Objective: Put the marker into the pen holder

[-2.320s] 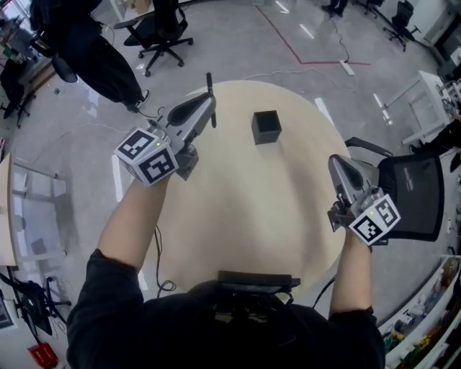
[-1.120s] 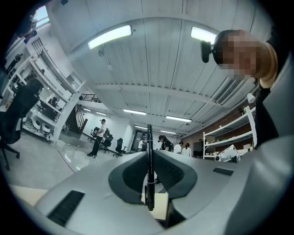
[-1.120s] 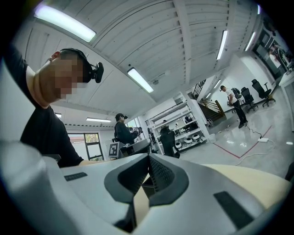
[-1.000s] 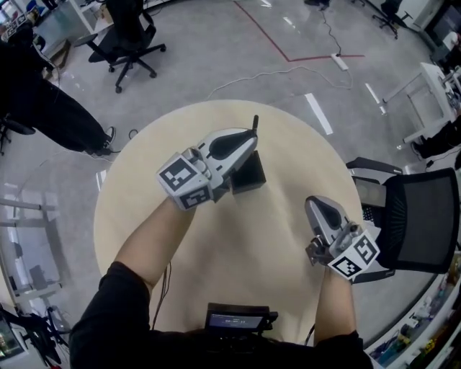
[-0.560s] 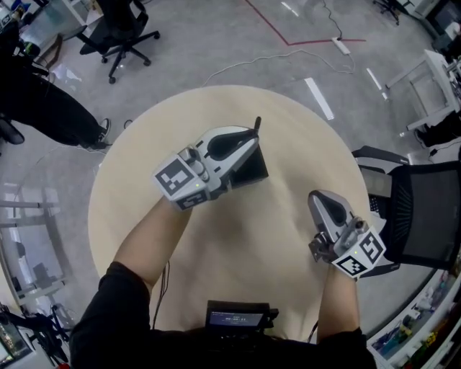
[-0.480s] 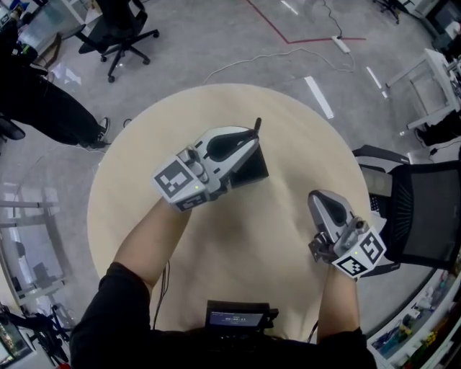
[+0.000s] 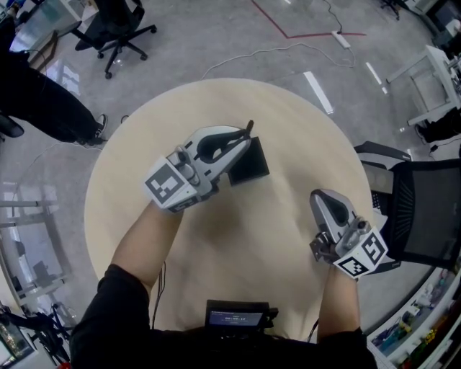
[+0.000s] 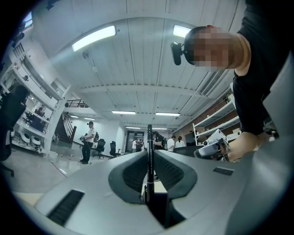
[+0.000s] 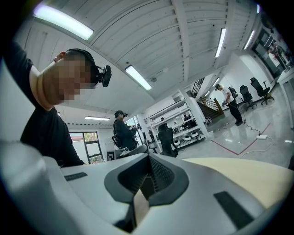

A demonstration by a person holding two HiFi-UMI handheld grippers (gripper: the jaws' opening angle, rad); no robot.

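A thin black marker [image 7: 249, 128] stands nearly upright between the jaws of my left gripper [image 7: 241, 142], which is shut on it. The marker [image 8: 149, 151] rises along the jaw line in the left gripper view, its lower end at the top of the black square pen holder [image 8: 158, 206]. That pen holder [image 7: 249, 165] sits on the round beige table [image 7: 238, 238], partly covered by the left gripper. My right gripper [image 7: 324, 203] rests low at the table's right side, shut with nothing in it [image 9: 146, 176].
A black device [image 7: 238, 316] sits at the table's near edge. A black mesh chair [image 7: 425, 209] stands close on the right, and an office chair [image 7: 122, 18] far left. A person in dark clothes [image 7: 36, 86] stands at the left. White cables lie on the floor beyond the table.
My left gripper carried the marker from the table's far left edge to the pen holder, then drew back slightly to the left. The right gripper barely moved.
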